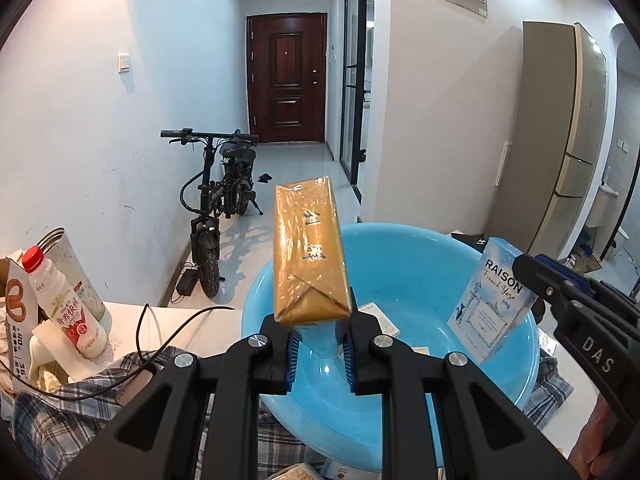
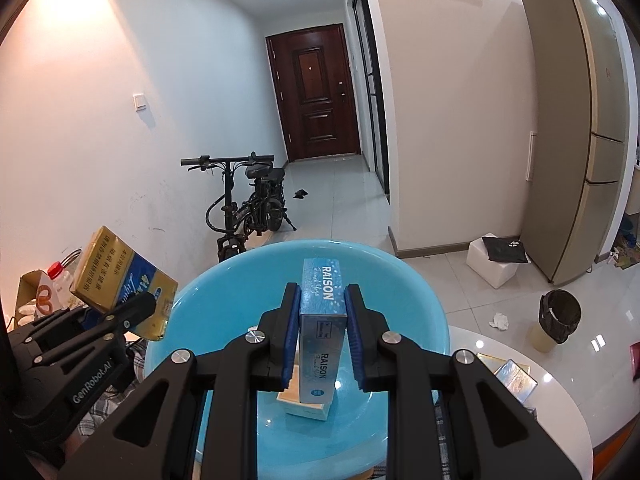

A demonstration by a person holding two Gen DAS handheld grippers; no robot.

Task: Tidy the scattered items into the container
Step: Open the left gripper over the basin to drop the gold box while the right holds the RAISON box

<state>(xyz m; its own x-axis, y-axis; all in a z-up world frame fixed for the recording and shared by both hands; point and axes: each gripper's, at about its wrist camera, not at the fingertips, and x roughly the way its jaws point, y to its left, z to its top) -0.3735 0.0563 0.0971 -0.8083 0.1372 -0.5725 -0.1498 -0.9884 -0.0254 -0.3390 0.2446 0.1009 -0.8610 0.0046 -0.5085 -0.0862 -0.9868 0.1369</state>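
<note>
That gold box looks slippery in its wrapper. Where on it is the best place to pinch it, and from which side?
Pinch the gold box near one end, across its two broad flat faces, coming in end-on along its length. It is long and thin, so the flat faces give the pads the most contact. The left gripper grips it that way now, over the blue basin.

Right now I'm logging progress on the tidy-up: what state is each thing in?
Left gripper: shut on gold pack.
Right gripper: shut on blue pack.
Gold pack: held above the basin.
Blue pack: held above the basin.
Basin: holds at least one small box.
Bottle: capped, upright beside the basin.
Door: closed.
</note>
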